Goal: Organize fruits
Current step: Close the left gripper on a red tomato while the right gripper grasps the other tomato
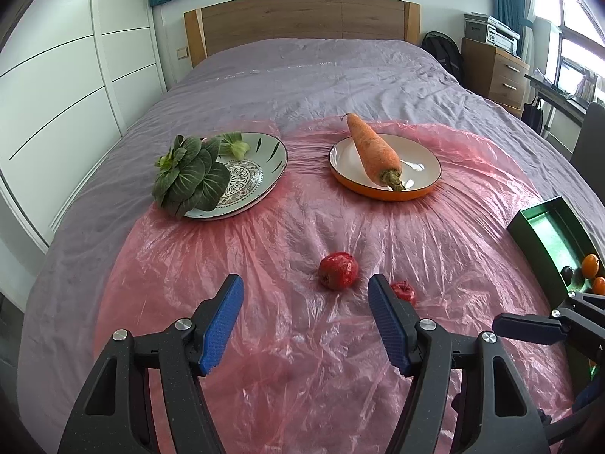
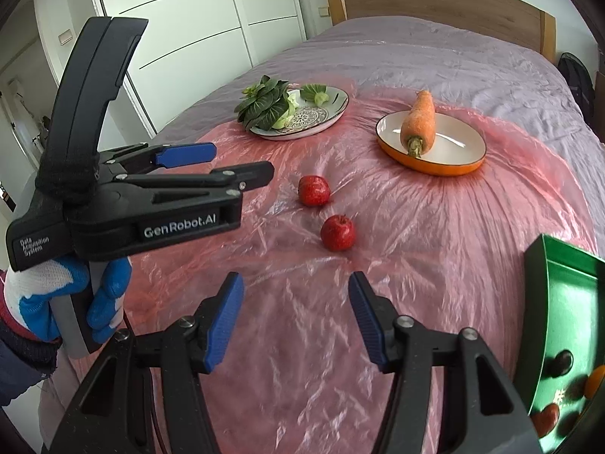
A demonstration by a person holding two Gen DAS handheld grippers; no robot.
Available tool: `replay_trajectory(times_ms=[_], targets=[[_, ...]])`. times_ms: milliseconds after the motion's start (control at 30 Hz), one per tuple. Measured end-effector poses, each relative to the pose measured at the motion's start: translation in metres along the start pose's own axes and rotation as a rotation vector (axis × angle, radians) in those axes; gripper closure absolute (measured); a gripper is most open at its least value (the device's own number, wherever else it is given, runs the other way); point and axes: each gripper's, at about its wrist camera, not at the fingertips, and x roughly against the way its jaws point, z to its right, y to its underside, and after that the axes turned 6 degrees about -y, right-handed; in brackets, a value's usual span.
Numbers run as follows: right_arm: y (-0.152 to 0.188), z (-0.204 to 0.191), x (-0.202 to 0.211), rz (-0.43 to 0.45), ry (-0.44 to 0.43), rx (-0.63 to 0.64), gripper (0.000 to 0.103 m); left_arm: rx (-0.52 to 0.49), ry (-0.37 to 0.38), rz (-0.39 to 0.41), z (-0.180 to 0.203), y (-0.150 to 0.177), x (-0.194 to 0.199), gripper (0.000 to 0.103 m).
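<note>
Both tools, the left tool [image 1: 305, 323] and the right tool [image 2: 295, 319], are held apart and empty. Two red fruits [image 2: 337, 233] are seen just beyond them on the pink plastic sheet [image 2: 416, 265].

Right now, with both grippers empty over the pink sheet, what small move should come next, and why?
Probably ease the open right gripper forward and down around the nearer red fruit: it lies loose, ahead of the jaws, while the green tray holding other fruits sits close by.

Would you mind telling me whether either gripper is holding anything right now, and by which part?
Nothing is held. The left gripper and right gripper both stand open over the pink plastic sheet.
</note>
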Motion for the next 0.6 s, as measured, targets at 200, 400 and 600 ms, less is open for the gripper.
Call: replay_trajectory(times_ms=[200, 400, 600], targets=[[-0.012, 0.011, -0.016, 0.002, 0.008, -0.006, 0.008, -0.013, 0.012, -0.011, 0.007, -0.005, -0.017, 0.041], [-0.021, 0.020, -0.033, -0.011, 0.013, -0.011, 0.008, 0.022, 0.045, -0.046, 0.005, -0.011, -0.041, 0.041], [-0.025, 0.025, -0.044, -0.015, 0.009, -0.010, 0.008, 0.039, 0.058, -0.061, 0.006, -0.014, -0.054, 0.041]])
